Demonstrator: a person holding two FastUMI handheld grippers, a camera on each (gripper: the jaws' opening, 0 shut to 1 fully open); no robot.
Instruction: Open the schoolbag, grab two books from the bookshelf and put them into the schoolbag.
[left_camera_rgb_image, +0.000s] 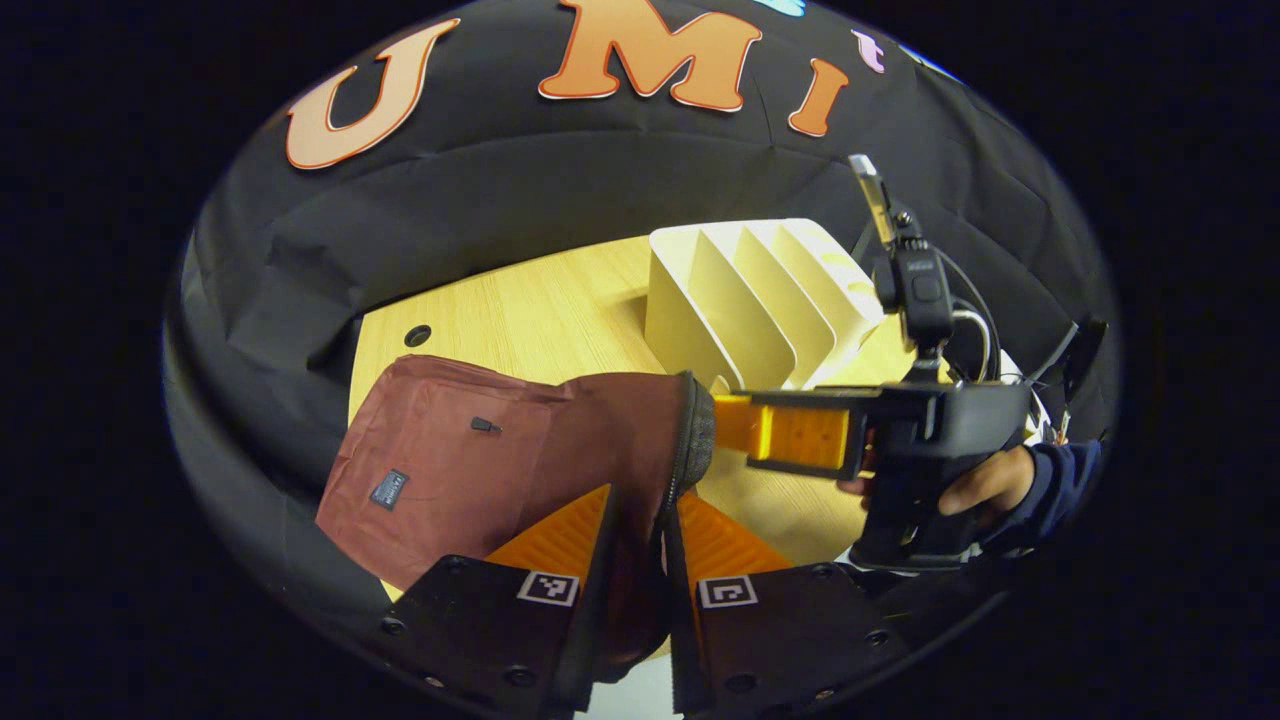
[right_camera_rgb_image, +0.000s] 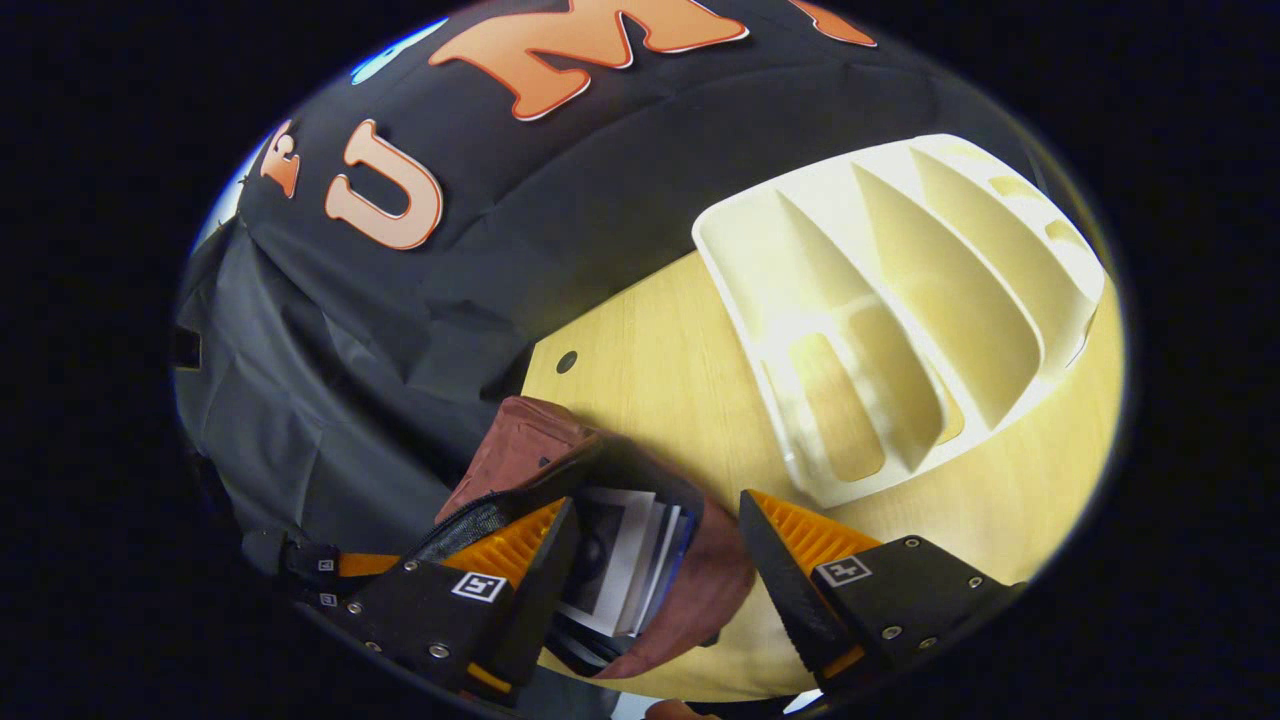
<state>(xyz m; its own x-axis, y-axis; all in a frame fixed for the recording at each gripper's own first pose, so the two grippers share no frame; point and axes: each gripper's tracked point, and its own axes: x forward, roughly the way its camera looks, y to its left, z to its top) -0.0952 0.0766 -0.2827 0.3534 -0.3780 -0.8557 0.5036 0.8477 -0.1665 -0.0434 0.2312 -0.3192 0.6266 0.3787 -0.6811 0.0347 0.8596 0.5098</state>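
Observation:
The maroon schoolbag lies on the wooden table. My left gripper is shut on the zippered rim of its mouth, holding the fabric up. In the left gripper view my right gripper, held by a hand, points its fingers at the bag's mouth. In the right gripper view my right gripper is open over the bag. Books stand inside the mouth, between its spread fingers, and the right finger is clear of them. The white bookshelf holds no books.
The bookshelf stands close behind and to the right of the bag, with bare table between them. A round cable hole sits near the table's far left edge. Black cloth hangs behind the table.

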